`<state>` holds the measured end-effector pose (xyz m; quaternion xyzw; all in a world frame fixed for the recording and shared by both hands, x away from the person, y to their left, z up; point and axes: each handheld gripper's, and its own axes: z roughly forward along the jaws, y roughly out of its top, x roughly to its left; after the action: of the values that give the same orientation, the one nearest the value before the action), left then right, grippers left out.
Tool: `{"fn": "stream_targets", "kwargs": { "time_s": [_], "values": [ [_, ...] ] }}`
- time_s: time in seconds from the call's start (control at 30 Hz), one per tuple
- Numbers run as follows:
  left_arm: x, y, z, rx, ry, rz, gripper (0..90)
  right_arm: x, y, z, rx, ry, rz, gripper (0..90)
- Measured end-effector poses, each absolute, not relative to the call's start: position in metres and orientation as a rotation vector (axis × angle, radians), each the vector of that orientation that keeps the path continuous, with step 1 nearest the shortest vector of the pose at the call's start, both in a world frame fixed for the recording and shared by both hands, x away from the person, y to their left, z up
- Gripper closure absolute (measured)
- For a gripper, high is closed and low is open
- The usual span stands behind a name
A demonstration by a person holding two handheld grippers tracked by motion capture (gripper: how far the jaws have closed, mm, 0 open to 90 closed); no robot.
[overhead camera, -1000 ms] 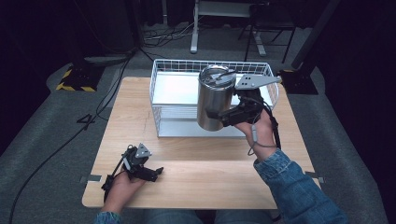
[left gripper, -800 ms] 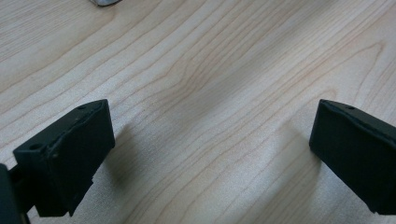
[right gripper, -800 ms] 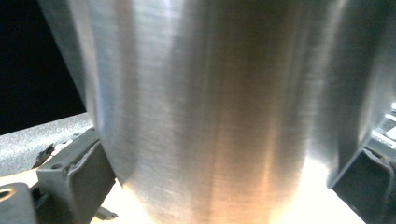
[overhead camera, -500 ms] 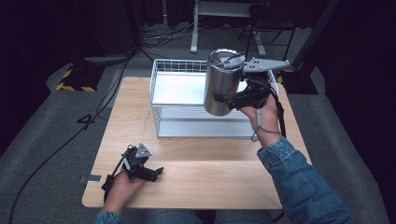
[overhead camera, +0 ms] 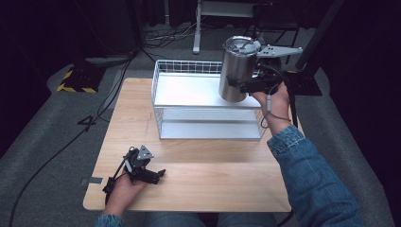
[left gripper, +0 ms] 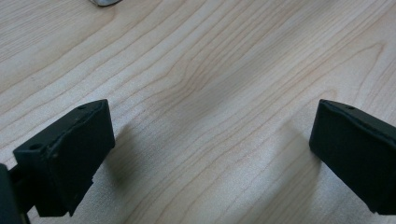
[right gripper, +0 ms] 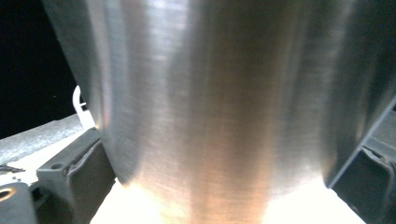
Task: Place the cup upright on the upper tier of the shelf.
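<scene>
High view: pale wooden table point(overhead camera: 213, 184) on grey carpet, dark room all around. Toward twelve o'clock, white desk legs and loose cables on the floor; at ten o'clock, a yellow-and-black striped block point(overhead camera: 75, 81). White wire basket point(overhead camera: 161, 101) on the far half of the table, white tray inside. Steel cup point(overhead camera: 236, 68) upright, lid on top, held above the basket's corner at one o'clock, gripped at its lower side by the right gripper point(overhead camera: 239, 85). Denim sleeve point(overhead camera: 307, 170) reaching in from five o'clock. Left gripper point(overhead camera: 158, 175) low on the table at seven o'clock, well apart from the basket, in a hand, cable trailing off the near edge.

Left gripper view: bare wood grain close below, soft shadows under both black jaws. Left gripper point(left gripper: 210, 144) spread wide, holding nothing. Sliver of something metallic at the top edge near eleven o'clock, too little to tell what.

Right gripper view: brushed steel wall of the cup point(right gripper: 219, 93) close up, upright, warm reflection at its foot. Right gripper point(right gripper: 219, 172) pinching the cup, one jaw on each flank. White basket wire and grey carpet at nine o'clock, darkness above.
</scene>
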<state>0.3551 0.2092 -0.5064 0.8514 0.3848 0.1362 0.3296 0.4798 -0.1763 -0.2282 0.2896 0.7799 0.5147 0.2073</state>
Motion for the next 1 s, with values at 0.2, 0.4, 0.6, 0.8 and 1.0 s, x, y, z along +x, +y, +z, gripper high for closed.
{"fn": "stream_targets", "kwargs": {
  "time_s": [0.2,0.4,0.6,0.8,1.0],
  "values": [
    [0.355,0.209,-0.506,2.227,1.006,0.356,0.6,0.494,-0.184,-0.232,0.845,2.155,1.435,3.8],
    [0.355,0.209,-0.506,2.229,1.004,0.359,0.6,0.509,-0.19,-0.24,0.903,2.134,1.42,3.8],
    [0.355,0.209,-0.506,2.227,1.007,0.357,0.6,0.517,-0.191,-0.245,0.922,2.127,1.415,3.7],
    [0.356,0.209,-0.506,2.228,1.007,0.359,0.6,0.522,-0.192,-0.249,0.937,2.126,1.404,3.7],
    [0.356,0.209,-0.506,2.227,1.006,0.358,0.6,0.525,-0.195,-0.256,0.959,2.126,1.409,3.7]
  ]
}}
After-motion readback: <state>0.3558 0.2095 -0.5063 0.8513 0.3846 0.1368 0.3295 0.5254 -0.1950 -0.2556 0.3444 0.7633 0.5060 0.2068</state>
